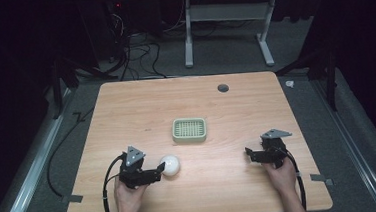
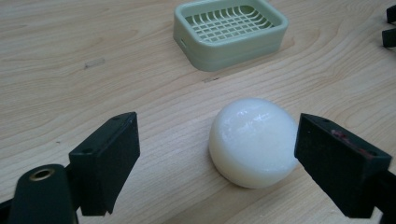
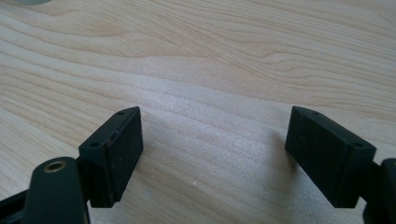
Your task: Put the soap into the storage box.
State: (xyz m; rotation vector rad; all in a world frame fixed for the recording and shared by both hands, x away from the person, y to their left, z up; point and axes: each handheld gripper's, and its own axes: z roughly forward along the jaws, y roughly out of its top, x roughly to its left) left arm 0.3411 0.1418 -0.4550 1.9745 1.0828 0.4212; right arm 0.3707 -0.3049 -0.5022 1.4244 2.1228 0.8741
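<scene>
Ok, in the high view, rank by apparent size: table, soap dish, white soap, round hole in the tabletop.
1. Table
2. Soap dish
3. White soap
4. Round hole, farther from the camera, though clearly smallest

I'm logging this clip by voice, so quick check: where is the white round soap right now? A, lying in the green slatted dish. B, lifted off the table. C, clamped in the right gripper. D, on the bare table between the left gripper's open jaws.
D: the soap rests on the table between the open jaws of the left gripper, apart from the green dish.
</scene>
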